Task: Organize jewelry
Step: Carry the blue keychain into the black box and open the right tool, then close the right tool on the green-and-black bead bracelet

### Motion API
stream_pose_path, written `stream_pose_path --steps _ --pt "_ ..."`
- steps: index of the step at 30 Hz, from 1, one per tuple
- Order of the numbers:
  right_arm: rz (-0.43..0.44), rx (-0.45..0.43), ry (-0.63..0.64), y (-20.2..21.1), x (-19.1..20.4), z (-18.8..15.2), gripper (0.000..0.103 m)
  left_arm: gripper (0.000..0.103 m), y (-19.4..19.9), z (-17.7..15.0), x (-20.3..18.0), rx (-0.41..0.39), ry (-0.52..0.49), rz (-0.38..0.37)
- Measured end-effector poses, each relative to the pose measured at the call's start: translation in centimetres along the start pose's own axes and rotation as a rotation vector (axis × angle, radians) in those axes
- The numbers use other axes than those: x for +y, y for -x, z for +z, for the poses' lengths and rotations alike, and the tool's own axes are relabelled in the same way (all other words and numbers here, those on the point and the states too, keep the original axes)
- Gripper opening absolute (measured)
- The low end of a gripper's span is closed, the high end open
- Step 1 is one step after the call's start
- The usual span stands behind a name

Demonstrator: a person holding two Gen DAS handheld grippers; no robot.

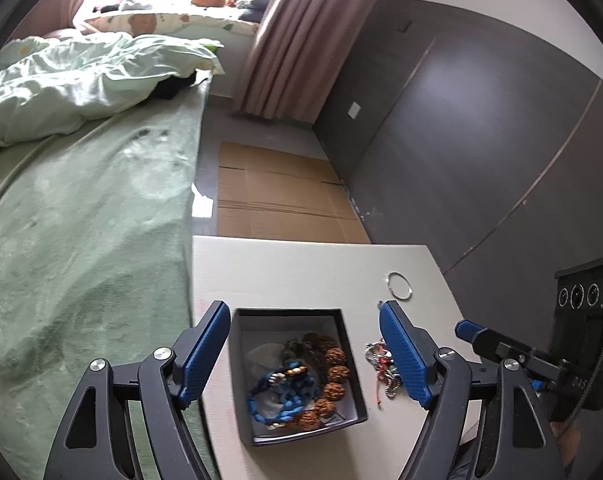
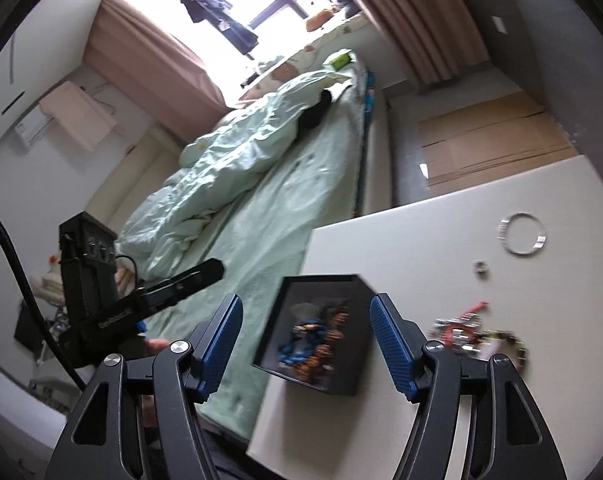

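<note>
Several pieces sit in the dark box [image 1: 297, 372] at lower centre; a silver bangle [image 1: 399, 286], small ring [image 2: 480, 268] and tangled chains [image 2: 467, 330] remain on the table [image 1: 301, 276]; left gripper [image 1: 307, 356] and right gripper [image 2: 307, 344] both spread wide, empty

White table [image 1: 293, 272]: black box [image 1: 343, 360], silver bangle [image 1: 399, 286], tangled jewelry [image 1: 381, 364].
</note>
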State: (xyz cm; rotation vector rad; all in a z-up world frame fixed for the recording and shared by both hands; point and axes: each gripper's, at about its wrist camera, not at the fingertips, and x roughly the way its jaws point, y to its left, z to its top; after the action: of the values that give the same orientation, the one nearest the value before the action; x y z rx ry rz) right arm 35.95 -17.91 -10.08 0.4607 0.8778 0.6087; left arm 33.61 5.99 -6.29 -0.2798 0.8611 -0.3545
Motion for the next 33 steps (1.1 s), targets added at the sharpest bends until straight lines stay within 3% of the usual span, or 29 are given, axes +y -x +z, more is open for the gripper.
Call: stream_pose_path --steps 9,19,23,26,33 --pt "-0.153 0.04 -0.028 2.3 -4.0 -0.5 0.067 0.078 -1.5 -1.1 -3.9 0.033 -0.113 -0.026" --pt "-0.246 0.106 -0.039 2.9 -7.8 -2.1 0.066 0.077 -3.6 -2.8 -7.7 0.076 -0.22 -0.057" --pt "-0.286 0.123 -0.047 2.5 -8.9 -2.5 0.052 0.065 -4.4 -3.2 -8.5 0.087 -0.228 -0.065" --pt "-0.314 0.145 -0.058 1.8 -9.8 -2.8 0.047 0.052 -5.3 -3.6 -9.0 0.098 -0.234 -0.033" --pt "-0.383 0.203 0.001 -0.4 -10.0 -3.3 0.033 0.038 -7.1 -4.1 -9.5 0.133 -0.238 -0.029"
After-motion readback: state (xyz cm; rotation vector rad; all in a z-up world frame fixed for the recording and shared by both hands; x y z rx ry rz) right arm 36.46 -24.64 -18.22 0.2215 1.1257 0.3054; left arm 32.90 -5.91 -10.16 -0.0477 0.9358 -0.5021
